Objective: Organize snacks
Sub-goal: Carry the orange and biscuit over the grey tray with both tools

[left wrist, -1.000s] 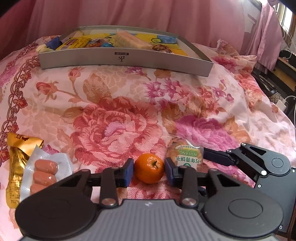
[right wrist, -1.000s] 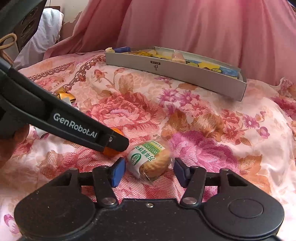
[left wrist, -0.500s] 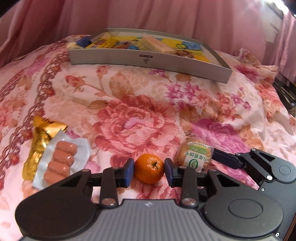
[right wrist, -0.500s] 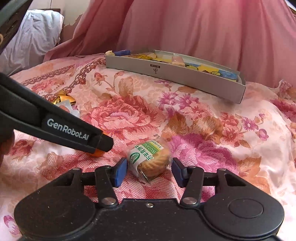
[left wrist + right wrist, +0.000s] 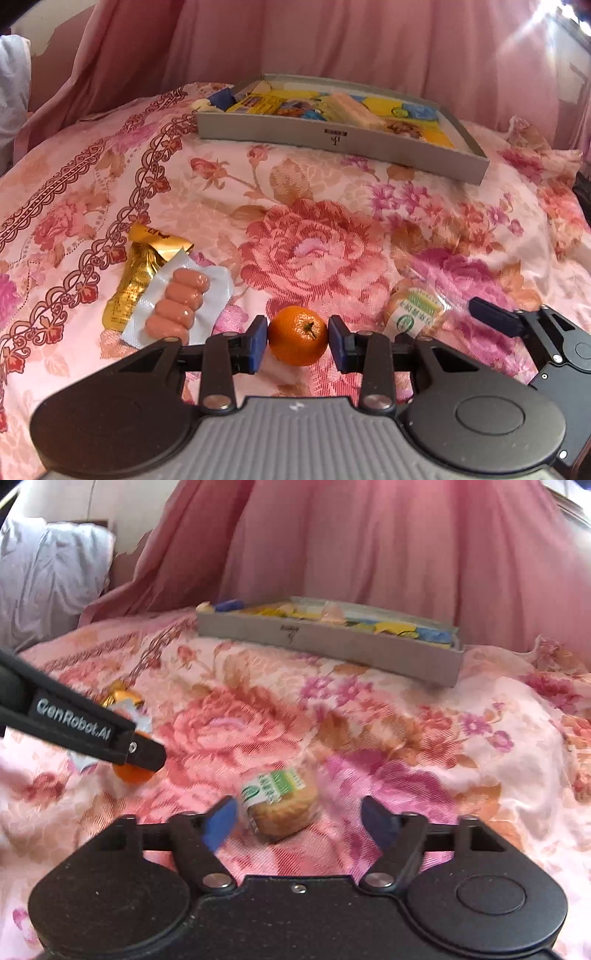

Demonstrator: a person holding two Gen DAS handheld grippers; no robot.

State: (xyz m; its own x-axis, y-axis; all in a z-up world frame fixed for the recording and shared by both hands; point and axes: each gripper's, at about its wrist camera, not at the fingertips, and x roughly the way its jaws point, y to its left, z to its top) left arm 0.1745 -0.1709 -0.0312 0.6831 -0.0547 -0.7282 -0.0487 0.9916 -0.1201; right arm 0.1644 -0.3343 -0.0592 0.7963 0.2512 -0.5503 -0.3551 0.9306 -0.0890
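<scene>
On the floral bedspread [image 5: 314, 236], left gripper [image 5: 297, 335] clamps the orange [image 5: 297, 335]; right gripper [image 5: 301, 821] gapes around the wrapped pastry [image 5: 282, 799]

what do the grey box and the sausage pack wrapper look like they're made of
Grey box: looks like matte paperboard. Its walls are flat and thin with sharp folded corners, a small printed logo and no shine.

Sausage pack wrapper: seems to be clear plastic film over a whitish backing. It clings around each sausage, and its flat sealed border shows a soft sheen.
</scene>
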